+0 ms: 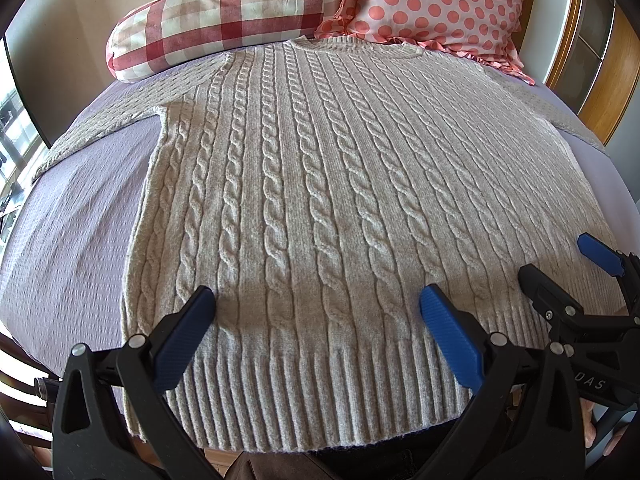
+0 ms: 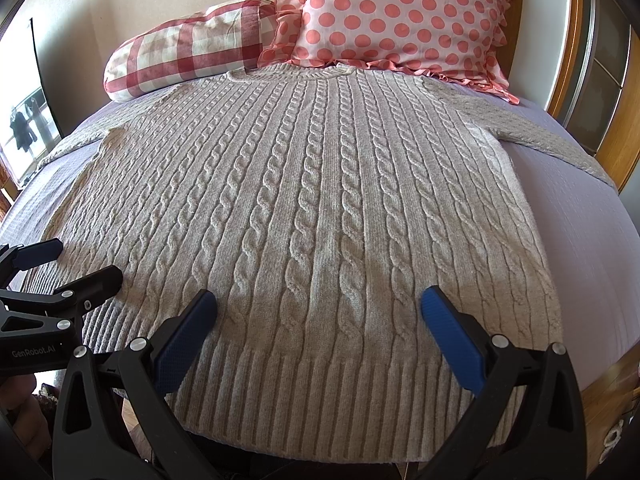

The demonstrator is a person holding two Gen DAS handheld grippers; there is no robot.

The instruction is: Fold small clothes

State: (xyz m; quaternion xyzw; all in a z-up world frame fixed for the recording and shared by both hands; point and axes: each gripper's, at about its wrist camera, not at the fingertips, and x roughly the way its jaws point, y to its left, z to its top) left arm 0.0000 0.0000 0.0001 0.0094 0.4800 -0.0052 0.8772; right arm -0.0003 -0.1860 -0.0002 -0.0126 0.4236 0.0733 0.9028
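A beige cable-knit sweater (image 1: 320, 200) lies flat and face up on the lilac bed, collar far, ribbed hem near, sleeves spread out to both sides. It also fills the right wrist view (image 2: 312, 208). My left gripper (image 1: 316, 300) is open and empty, hovering over the hem left of centre. My right gripper (image 2: 318, 300) is open and empty, hovering over the hem right of centre. The right gripper shows at the right edge of the left wrist view (image 1: 560, 256), and the left gripper shows at the left edge of the right wrist view (image 2: 76, 256).
A red-checked bolster pillow (image 1: 216, 20) and a pink polka-dot pillow (image 1: 440, 4) lean at the bed's head. The lilac bedspread (image 1: 80, 216) shows on both sides of the sweater. A wooden bed frame (image 2: 624, 92) runs along the right.
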